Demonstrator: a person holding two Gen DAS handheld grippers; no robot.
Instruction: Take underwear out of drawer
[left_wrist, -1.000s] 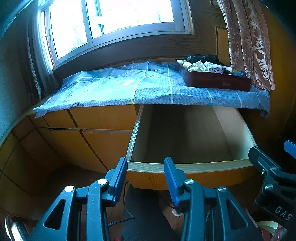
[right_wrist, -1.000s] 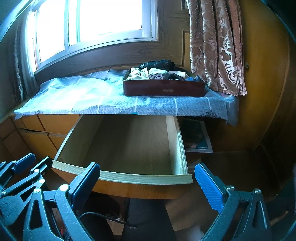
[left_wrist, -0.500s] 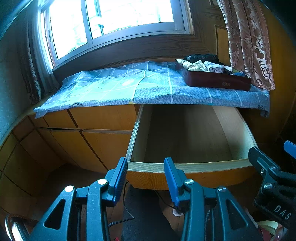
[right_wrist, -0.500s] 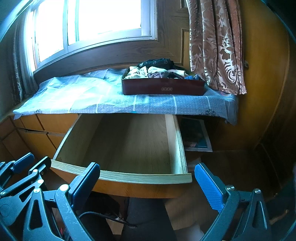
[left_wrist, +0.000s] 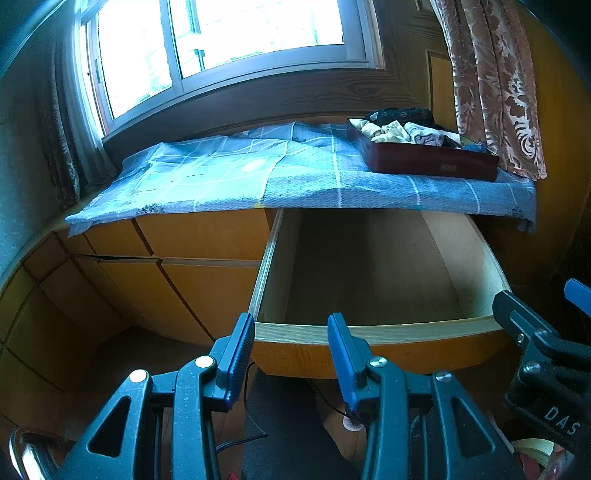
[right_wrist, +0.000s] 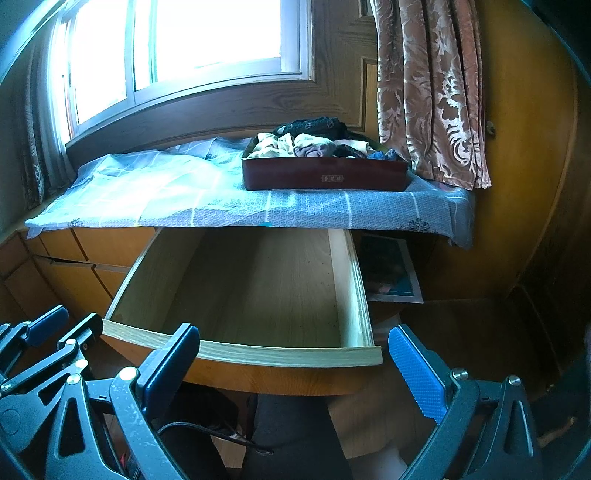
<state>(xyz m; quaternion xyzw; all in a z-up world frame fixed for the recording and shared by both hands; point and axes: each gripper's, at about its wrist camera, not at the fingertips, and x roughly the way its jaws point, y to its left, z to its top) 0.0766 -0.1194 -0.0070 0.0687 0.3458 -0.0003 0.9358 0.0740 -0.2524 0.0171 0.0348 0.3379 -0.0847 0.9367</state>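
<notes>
Left wrist view: left gripper (left_wrist: 291, 341) at 6 o'clock, jaws partly open, holding nothing, pointed at the front edge of the pulled-out drawer (left_wrist: 373, 332). Drawer wooden, bare inside as far as visible. Above it, a ledge under the window (left_wrist: 229, 48), covered by a blue checked cloth (left_wrist: 258, 173). At 1 o'clock on the cloth, a dark red box (left_wrist: 432, 162) filled with underwear (left_wrist: 402, 131) in cream, grey and black. Patterned curtain (left_wrist: 495, 85) just beside the box. Part of the right gripper at 4 o'clock.

Right wrist view: right gripper (right_wrist: 291, 365) at 6 o'clock, jaws wide open, empty, spanning the drawer (right_wrist: 288, 356) front without touching it. Box (right_wrist: 325, 177) at 12 o'clock on the cloth (right_wrist: 177, 199), underwear (right_wrist: 310, 142) heaped inside. Left gripper (right_wrist: 62, 325) at 8 o'clock.
</notes>
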